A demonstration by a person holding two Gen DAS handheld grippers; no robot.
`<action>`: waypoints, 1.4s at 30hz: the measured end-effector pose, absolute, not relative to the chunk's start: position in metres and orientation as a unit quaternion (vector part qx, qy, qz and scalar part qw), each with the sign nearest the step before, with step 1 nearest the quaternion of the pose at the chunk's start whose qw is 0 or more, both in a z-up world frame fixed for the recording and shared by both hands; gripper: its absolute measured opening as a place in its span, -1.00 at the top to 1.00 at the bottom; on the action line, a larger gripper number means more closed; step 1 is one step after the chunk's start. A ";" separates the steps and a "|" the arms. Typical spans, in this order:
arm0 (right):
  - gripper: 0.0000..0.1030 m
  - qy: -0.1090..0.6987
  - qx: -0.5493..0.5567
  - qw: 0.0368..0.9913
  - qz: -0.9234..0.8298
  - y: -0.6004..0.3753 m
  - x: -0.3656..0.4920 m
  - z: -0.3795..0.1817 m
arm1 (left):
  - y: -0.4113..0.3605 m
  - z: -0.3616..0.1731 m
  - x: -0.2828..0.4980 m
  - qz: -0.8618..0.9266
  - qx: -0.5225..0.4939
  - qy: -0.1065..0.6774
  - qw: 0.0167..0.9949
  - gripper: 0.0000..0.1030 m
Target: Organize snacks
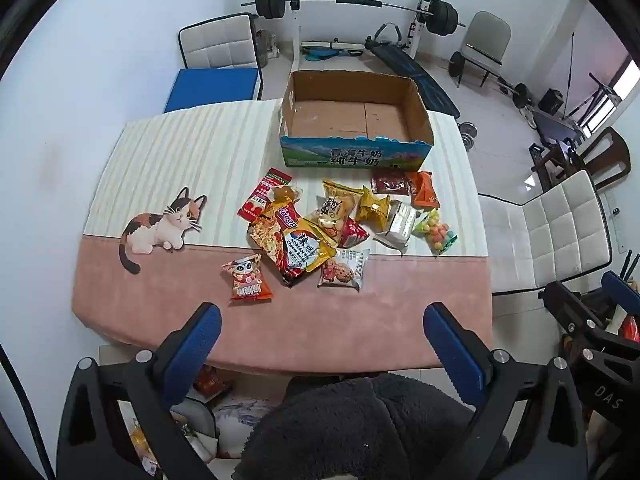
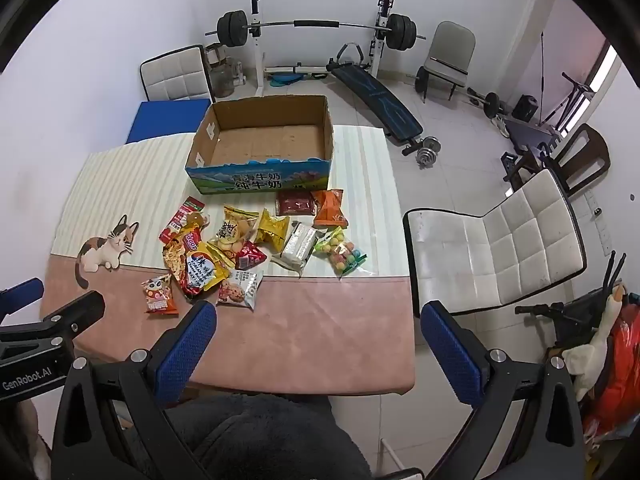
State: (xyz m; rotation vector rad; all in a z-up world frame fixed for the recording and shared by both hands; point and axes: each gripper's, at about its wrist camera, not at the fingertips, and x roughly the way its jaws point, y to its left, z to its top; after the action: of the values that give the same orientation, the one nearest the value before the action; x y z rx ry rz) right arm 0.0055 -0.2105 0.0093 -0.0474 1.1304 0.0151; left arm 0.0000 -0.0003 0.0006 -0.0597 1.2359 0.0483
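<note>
Several snack packets (image 1: 316,224) lie in a loose pile mid-table, also in the right wrist view (image 2: 248,248). Among them are a big noodle pack (image 1: 296,252), a small red packet (image 1: 248,280) at the near left, and a bag of coloured candy balls (image 1: 436,234) at the right. An empty open cardboard box (image 1: 356,152) stands behind the pile, seen too in the right wrist view (image 2: 260,178). My left gripper (image 1: 320,316) is open and empty above the table's near edge. My right gripper (image 2: 318,314) is open and empty, near the table's front right corner.
The table (image 1: 380,312) has a pink and striped cloth with a cat picture (image 1: 160,228). A white chair (image 2: 496,248) stands right of the table, another chair (image 1: 218,46) behind it. Gym equipment (image 2: 316,26) fills the back of the room.
</note>
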 end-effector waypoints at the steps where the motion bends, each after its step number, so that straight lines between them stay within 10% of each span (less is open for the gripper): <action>1: -1.00 0.531 -0.031 0.847 0.001 -0.210 0.005 0.009 | 0.001 0.000 0.000 0.020 -0.035 0.581 0.813 -1.00; 42: -1.00 0.521 -0.021 0.853 0.011 -0.211 0.000 0.023 | -0.004 0.010 -0.007 0.026 -0.022 0.559 0.828 -1.00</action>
State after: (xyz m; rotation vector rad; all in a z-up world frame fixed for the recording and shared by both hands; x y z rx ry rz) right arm 0.0000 -0.2114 0.0235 -0.0446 1.0970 0.0233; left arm -0.0069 -0.0038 0.0099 -0.0471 1.1877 0.0558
